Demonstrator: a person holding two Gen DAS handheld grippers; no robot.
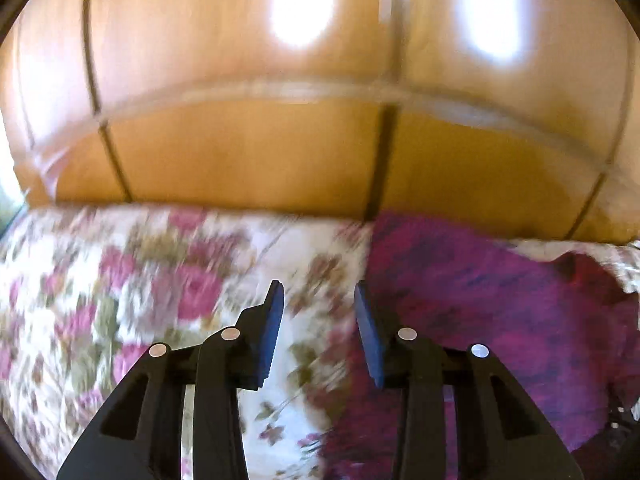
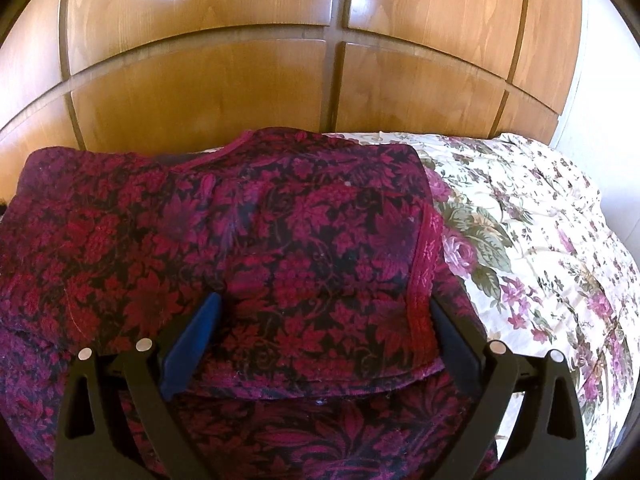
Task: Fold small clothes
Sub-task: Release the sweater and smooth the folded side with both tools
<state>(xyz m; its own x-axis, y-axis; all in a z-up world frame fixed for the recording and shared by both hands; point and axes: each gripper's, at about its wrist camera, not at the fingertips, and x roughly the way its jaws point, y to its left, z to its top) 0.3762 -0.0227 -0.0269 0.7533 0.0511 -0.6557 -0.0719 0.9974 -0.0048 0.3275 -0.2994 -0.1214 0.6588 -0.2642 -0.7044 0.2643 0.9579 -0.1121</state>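
Observation:
A dark red and magenta floral garment (image 2: 280, 248) lies partly folded on the floral bedspread (image 2: 540, 248), one layer doubled over another. My right gripper (image 2: 324, 312) is open wide just above it, with its fingers either side of the folded layer. In the left wrist view, which is blurred by motion, the garment (image 1: 480, 304) lies to the right. My left gripper (image 1: 319, 300) is open and empty over the garment's left edge, above the bedspread (image 1: 140, 280).
A wooden wardrobe with panelled doors (image 2: 280, 80) stands right behind the bed; it also shows in the left wrist view (image 1: 240, 140). The bedspread stretches away to the right of the garment, with a pale wall (image 2: 608, 80) beyond.

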